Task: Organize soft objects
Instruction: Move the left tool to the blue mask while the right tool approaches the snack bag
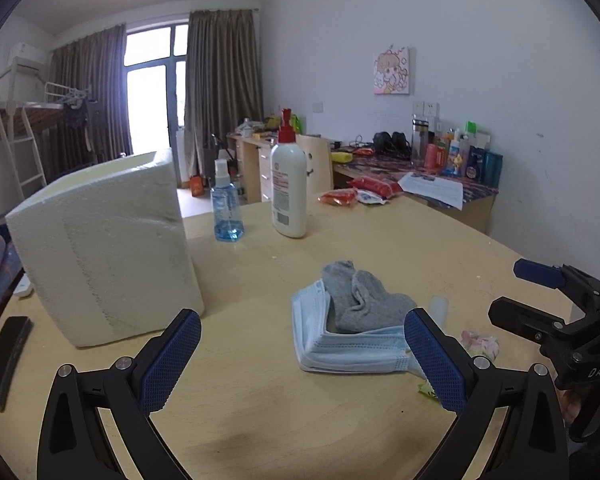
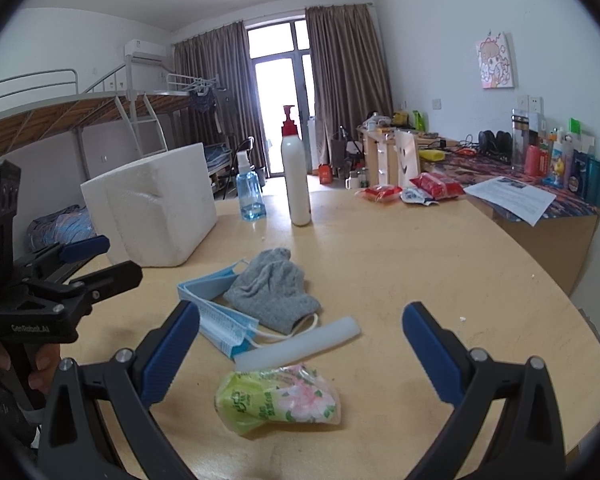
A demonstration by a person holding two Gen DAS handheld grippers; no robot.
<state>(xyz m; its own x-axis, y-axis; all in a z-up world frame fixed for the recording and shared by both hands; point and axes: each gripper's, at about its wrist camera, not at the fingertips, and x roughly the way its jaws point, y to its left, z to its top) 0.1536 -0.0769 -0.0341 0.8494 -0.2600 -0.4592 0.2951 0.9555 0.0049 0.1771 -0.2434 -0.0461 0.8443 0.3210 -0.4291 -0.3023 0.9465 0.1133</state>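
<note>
Both claws hover over the wooden table (image 2: pixel 420 264) with jaws spread wide and empty — the left claw (image 1: pixel 302 354) facing a stack of blue face masks (image 1: pixel 352 350), the right claw (image 2: pixel 300 350) above a green-and-pink tissue pack (image 2: pixel 278 400). A grey sock (image 2: pixel 270 290) lies on the masks, with a white tube (image 2: pixel 298 344) just beside them. A white foam box (image 1: pixel 104 240) stands to the left — near two bottles.

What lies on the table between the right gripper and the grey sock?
A tissue packet and a white tube lie between the open right gripper and the grey sock.
</note>
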